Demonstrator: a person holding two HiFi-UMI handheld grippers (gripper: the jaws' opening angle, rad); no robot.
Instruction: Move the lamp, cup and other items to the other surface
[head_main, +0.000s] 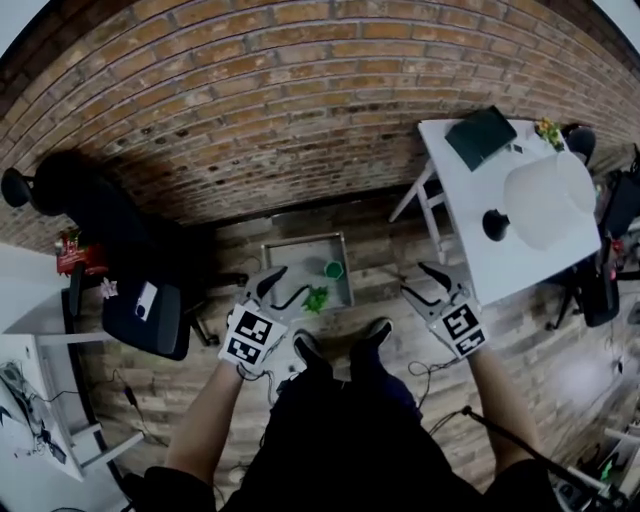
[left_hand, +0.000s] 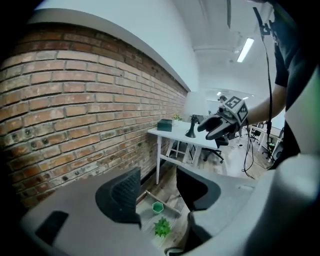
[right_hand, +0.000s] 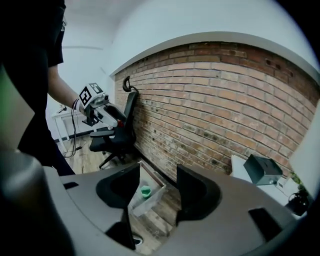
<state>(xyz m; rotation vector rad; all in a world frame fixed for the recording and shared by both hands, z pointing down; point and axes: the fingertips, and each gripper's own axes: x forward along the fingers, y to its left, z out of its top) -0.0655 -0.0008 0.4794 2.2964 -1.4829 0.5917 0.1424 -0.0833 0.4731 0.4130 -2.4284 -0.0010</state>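
Note:
A lamp (head_main: 545, 205) with a white shade and black base stands on the white table (head_main: 470, 170) at the right; the left gripper view shows the lamp (left_hand: 192, 112) too. A green cup (head_main: 334, 269) and a small green plant (head_main: 317, 298) sit in a low grey tray (head_main: 300, 243) on the floor ahead. My left gripper (head_main: 285, 290) hovers open over the tray's near left corner, with the cup (left_hand: 158, 207) and plant (left_hand: 162, 227) far below its jaws. My right gripper (head_main: 420, 282) is open between tray and table, holding nothing; the cup (right_hand: 145, 190) shows past it.
A dark box (head_main: 480, 135) and a small potted plant (head_main: 548, 130) sit at the table's far end. A black office chair (head_main: 145, 315) stands to the left, another (head_main: 60, 190) by the brick wall (head_main: 260, 110). Cables trail on the wooden floor near my feet (head_main: 340, 350).

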